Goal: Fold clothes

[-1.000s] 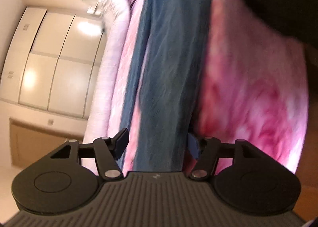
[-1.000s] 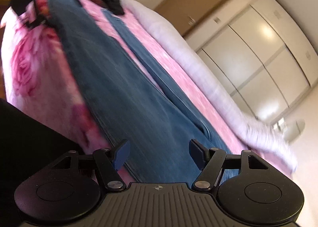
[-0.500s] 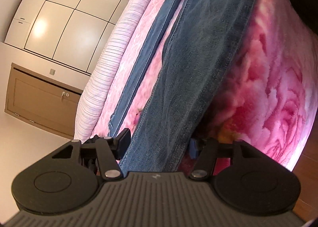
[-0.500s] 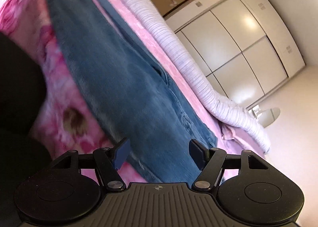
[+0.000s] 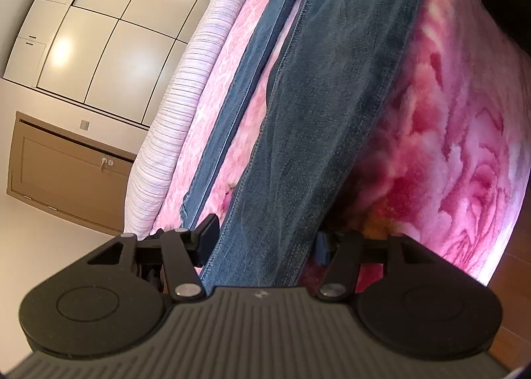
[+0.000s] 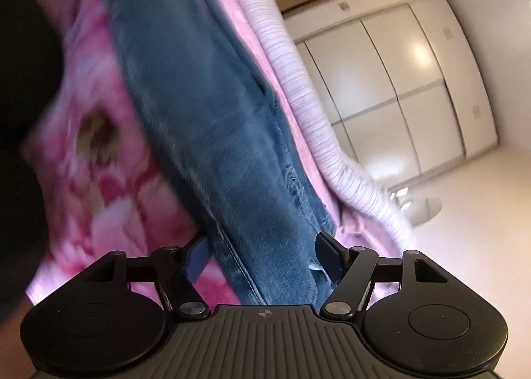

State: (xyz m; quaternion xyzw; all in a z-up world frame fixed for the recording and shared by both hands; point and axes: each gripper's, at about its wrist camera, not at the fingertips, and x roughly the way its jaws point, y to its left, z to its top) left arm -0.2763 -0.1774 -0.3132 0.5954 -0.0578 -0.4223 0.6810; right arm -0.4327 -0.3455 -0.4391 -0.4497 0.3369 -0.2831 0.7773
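Observation:
A pair of blue jeans (image 5: 332, 87) lies stretched out on a pink flowered blanket (image 5: 464, 163) over a bed. In the left wrist view my left gripper (image 5: 265, 239) is open, its fingers on either side of one leg's hem end. The second leg (image 5: 232, 113) runs alongside, further left. In the right wrist view my right gripper (image 6: 265, 253) is open too, straddling the jeans (image 6: 212, 120) at their waist end, where a pocket seam shows. The right wrist view is blurred.
A striped pale quilt roll (image 5: 186, 97) lies along the bed's far side. White wardrobe doors (image 5: 109, 31) and a brown wooden door (image 5: 66, 173) stand behind. Something black (image 6: 20, 80) fills the left of the right wrist view. Wooden floor (image 5: 511, 279) shows beside the bed.
Both grippers have swung and come in closer to the jeans. The left now sits at the leg's hem, the right at the waist end. Both stayed open.

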